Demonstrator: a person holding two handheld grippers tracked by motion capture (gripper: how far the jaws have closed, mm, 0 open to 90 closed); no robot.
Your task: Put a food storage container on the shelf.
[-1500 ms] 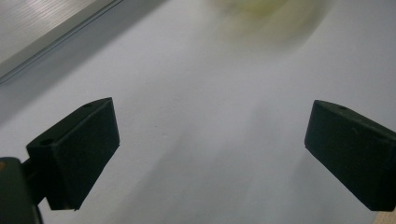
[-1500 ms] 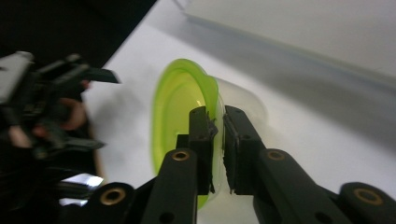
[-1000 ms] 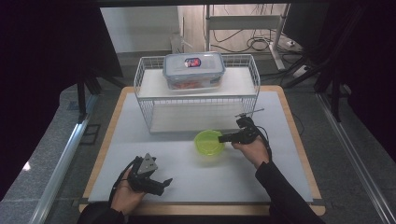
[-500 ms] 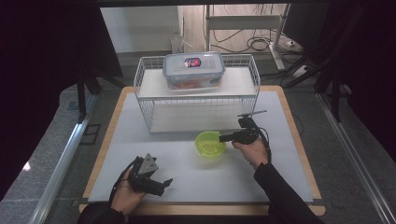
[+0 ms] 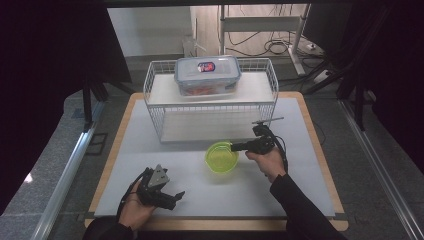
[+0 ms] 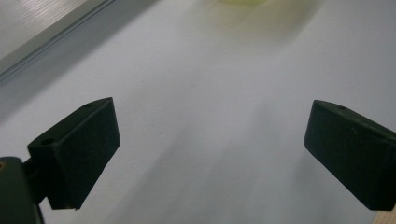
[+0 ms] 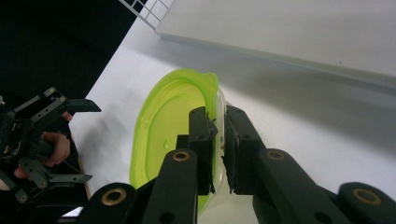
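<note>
Work in hand: the right gripper (image 7: pixel 218 140) takes hold of the green bowl (image 5: pixel 221 157) by its rim.
Bowl's place: on the white mat (image 5: pixel 300 130), just in front of the wire rack (image 5: pixel 150 92), between the two hands.
Right gripper: its jaws have just been closing and now pinch the bowl's wall, one jaw inside, one outside, at the side nearest the right hand (image 5: pixel 267 161).
Left gripper (image 6: pixel 210 149): jaws wide apart, nothing between them; it rests low over bare mat near the table's front edge, well apart from the bowl.
Done so far: the grasp looks made; the bowl sits flat on the mat, not yet lifted.
Left to do: my guess is a lift and a move, perhaps onto the rack, but the goal is not plain.
Bowl: thin translucent lime plastic, round, shallow, glossy, with a small lip at the rim.
Rack: white wire grid walls, two flat white shelves.
Box (image 5: pixel 207 75): clear plastic with a clip lid and a label, on the top shelf.
Mat: smooth, matt, on a wooden board.
</note>
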